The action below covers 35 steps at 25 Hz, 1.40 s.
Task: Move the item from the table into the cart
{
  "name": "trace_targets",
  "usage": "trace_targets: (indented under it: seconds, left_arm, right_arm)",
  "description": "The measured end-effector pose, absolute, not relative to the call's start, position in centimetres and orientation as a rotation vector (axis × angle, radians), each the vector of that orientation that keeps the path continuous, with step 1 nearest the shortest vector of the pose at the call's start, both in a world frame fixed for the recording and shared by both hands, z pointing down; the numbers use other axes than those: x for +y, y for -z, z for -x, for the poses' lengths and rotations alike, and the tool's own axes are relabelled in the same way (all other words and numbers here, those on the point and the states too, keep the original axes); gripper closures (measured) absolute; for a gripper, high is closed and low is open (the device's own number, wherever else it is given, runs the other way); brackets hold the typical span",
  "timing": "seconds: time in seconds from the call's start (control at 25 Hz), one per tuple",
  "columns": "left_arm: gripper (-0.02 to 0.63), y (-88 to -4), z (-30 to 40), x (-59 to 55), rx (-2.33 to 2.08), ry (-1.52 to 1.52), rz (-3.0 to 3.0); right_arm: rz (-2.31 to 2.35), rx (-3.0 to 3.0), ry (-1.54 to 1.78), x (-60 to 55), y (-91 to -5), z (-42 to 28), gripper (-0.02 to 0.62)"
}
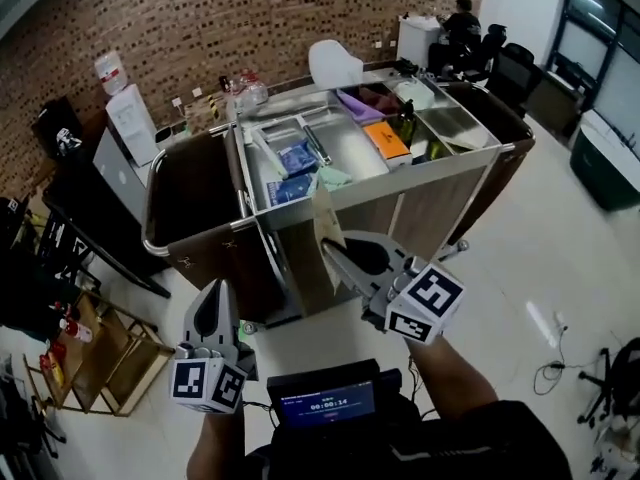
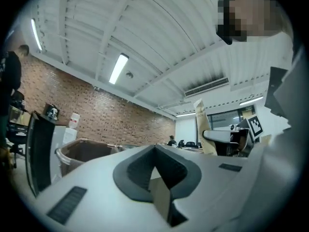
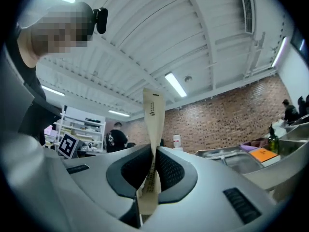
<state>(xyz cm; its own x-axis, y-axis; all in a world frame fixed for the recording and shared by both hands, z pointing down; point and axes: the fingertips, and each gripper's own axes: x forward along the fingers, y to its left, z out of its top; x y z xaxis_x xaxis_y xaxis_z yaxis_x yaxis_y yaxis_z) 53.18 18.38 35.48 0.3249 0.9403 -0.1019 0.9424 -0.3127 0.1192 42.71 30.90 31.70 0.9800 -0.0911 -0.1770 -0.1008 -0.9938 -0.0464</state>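
A flat tan paper packet (image 1: 325, 218) stands upright in my right gripper (image 1: 328, 250), whose jaws are shut on its lower part. It hangs in front of the steel cart (image 1: 400, 184), just below the front rim. In the right gripper view the packet (image 3: 153, 122) rises out of the gripper (image 3: 154, 151) between the pressed pads. My left gripper (image 1: 216, 290) is lower and to the left, pointing up at the cart's left side. Its jaws (image 2: 154, 149) are shut with nothing in them. From the left gripper view the packet (image 2: 200, 127) shows at the right.
The cart's steel trays hold blue packets (image 1: 295, 158), an orange box (image 1: 385, 138), a purple item (image 1: 360, 103) and a green bottle (image 1: 405, 123). Brown bins (image 1: 190, 188) hang at both ends. A white chair (image 1: 335, 63), a water dispenser (image 1: 125, 118) and a seated person (image 1: 460, 18) are beyond.
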Motion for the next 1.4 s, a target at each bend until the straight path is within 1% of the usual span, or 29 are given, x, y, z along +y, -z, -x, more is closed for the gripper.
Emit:
trace_targets:
  seconds: [0.12, 0.24, 0.4, 0.76, 0.88, 1.12, 1.4]
  left_arm:
    - [0.6, -35.3, -53.5, 23.6, 1.868, -0.005, -2.323]
    - [0.6, -35.1, -52.0, 29.4, 1.994, -0.05, -2.183]
    - [0.6, -34.1, -48.5, 37.0, 2.131, 0.003, -2.068]
    - [0.6, -31.1, -38.4, 54.0, 2.223, 0.059, -1.96]
    - [0.6, -30.2, -35.6, 59.6, 2.268, 0.043, -1.917]
    - [0.6, -29.0, -33.7, 67.9, 2.361, -0.006, -1.754]
    - [0.601, -27.8, -36.4, 74.4, 2.449, 0.053, -1.728]
  right_arm:
    - [3.068, -0.04, -0.279, 35.7, -31.4, -41.5, 0.577]
    - [3.075, -0.192, -0.266, 40.7, -31.2, -39.1, 0.577]
    - [3.078, -0.354, -0.286, 47.9, -30.4, -34.6, 0.577]
    - [3.029, -0.565, -0.267, 63.3, -29.8, -23.9, 0.577]
    - [3.023, -0.613, -0.255, 68.3, -29.4, -21.6, 0.577]
    - [3.019, -0.641, -0.173, 77.1, -28.7, -21.7, 0.577]
    - [3.058, -0.656, -0.039, 85.2, -26.4, -25.2, 0.577]
